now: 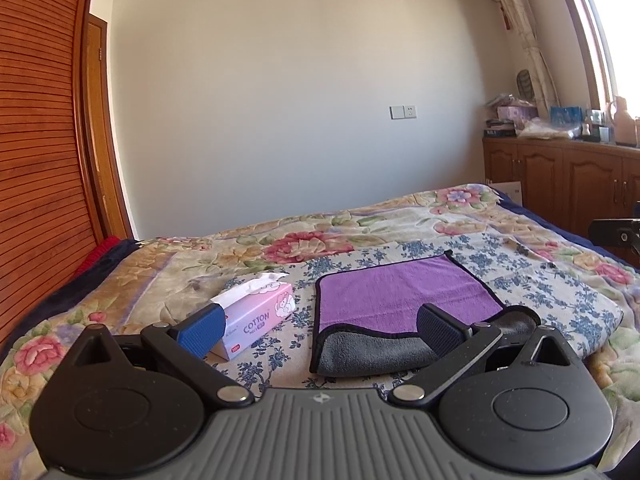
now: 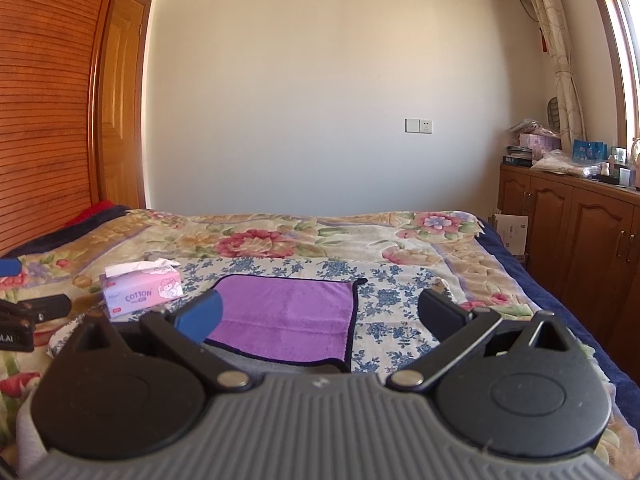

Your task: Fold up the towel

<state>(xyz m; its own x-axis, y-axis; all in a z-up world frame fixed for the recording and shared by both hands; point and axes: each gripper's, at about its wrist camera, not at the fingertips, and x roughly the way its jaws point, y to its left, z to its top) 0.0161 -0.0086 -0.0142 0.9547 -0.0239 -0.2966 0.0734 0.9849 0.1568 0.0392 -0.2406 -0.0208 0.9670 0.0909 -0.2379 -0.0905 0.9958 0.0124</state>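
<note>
Already doubled with its grey underside showing at the near edge, the purple towel [image 1: 400,300] lies flat on the bed [image 1: 160,264] beside a tissue box [image 1: 260,312], just ahead of the left gripper [image 1: 320,328] and right gripper [image 2: 320,316], both spread wide and empty, its near fold partly hidden behind them.

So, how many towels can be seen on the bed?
1. The purple towel lies on the bed, right of the tissue box, its near edge turned over, grey side up. Others may be hidden.
</note>
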